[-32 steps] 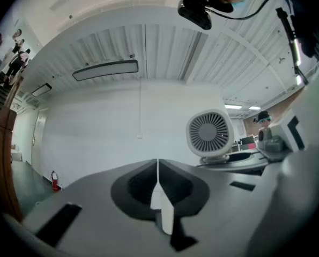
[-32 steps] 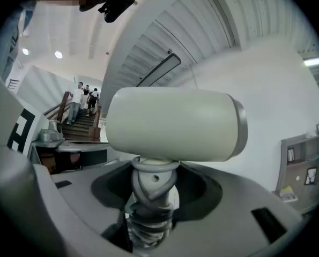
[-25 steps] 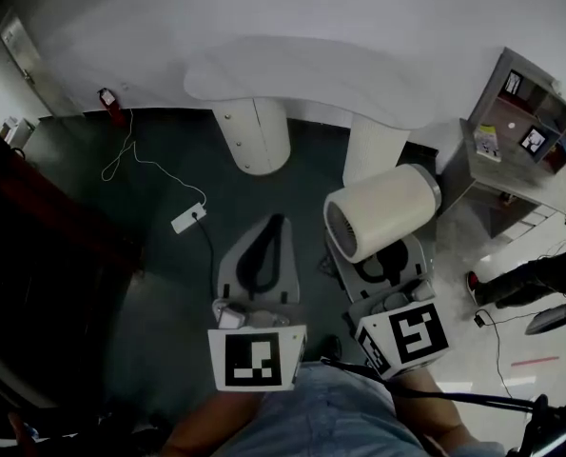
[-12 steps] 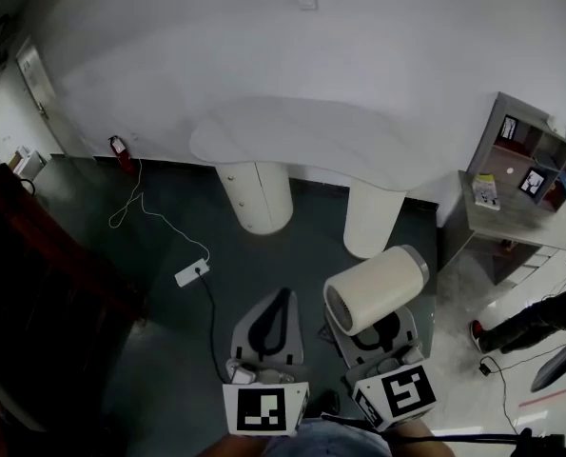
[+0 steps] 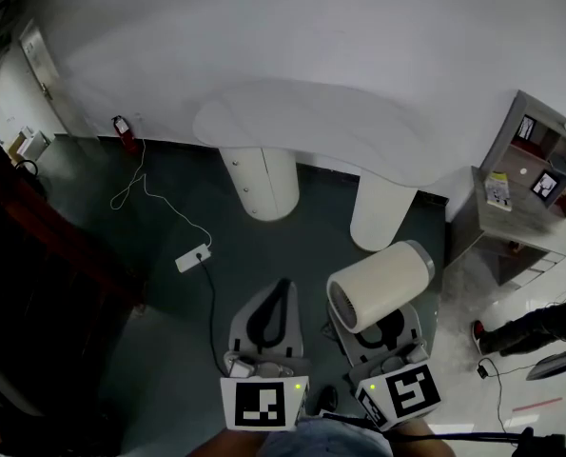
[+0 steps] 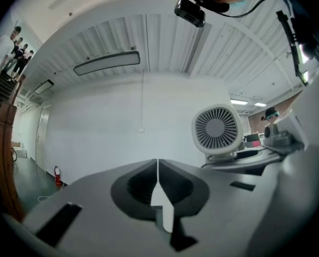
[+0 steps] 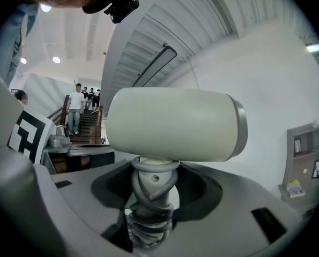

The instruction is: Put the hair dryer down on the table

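Observation:
A cream hair dryer (image 5: 378, 288) with a grey grille is held up over the dark floor. My right gripper (image 5: 384, 328) is shut on its handle, which has the grey cord wound round it (image 7: 150, 194). The dryer's barrel (image 7: 172, 125) lies crosswise above the jaws. My left gripper (image 5: 268, 314) hangs beside it on the left, shut with nothing in it; its jaws meet in a thin line (image 6: 157, 171). From the left gripper view the hair dryer's grille (image 6: 217, 128) shows at the right. The white curved table (image 5: 302, 127) stands ahead against the wall, apart from both grippers.
The table rests on two round white pillars (image 5: 261, 181). A white power strip (image 5: 192, 258) and its cable lie on the floor at the left, near a red fire extinguisher (image 5: 123, 131). A grey shelf unit (image 5: 539, 169) stands at the right, with a person's legs (image 5: 530, 322) below it.
The head view has tipped up: more wall shows, and the table, grippers and dryer sit lower in the picture. The right gripper's hold on the dryer is unchanged.

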Demonstrator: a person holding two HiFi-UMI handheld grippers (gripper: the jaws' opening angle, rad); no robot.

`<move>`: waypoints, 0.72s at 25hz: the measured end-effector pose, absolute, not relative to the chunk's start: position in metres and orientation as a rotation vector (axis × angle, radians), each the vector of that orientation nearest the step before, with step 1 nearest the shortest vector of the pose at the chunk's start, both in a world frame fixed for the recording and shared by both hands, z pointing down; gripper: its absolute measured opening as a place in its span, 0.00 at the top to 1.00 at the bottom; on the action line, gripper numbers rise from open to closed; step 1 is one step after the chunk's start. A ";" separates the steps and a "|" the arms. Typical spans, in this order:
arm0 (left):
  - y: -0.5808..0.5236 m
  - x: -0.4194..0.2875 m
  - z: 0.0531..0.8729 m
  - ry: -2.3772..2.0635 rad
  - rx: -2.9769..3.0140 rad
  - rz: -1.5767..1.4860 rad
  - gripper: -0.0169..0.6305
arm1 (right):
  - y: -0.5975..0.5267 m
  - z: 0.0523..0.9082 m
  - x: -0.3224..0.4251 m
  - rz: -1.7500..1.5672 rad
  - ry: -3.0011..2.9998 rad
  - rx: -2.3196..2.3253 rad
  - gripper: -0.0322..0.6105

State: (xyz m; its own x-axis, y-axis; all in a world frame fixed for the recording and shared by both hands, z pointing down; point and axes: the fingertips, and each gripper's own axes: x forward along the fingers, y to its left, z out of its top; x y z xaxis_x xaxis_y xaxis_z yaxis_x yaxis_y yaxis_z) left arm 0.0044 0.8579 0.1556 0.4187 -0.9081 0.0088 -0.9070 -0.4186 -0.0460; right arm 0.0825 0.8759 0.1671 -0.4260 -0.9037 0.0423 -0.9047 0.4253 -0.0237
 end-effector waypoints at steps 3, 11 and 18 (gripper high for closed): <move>0.827 -0.005 0.161 1.675 -2.628 -0.042 0.95 | 0.846 0.173 0.075 0.070 -2.619 1.682 0.61; 0.726 -0.041 0.154 1.681 -2.638 0.017 0.95 | 0.745 0.167 0.035 0.051 -2.626 1.667 0.61; 0.661 -0.076 0.138 1.636 -2.620 0.074 0.95 | 0.678 0.149 0.001 -0.005 -2.630 1.701 0.61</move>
State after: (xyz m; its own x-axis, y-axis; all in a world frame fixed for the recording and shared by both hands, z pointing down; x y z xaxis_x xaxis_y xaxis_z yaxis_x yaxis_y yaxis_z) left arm -0.0761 0.6609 0.1376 0.4385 -0.8961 -0.0681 -0.8986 -0.4383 -0.0183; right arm 0.0015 0.6785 0.1492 -0.4104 -0.9119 0.0061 -0.9119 0.4104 0.0078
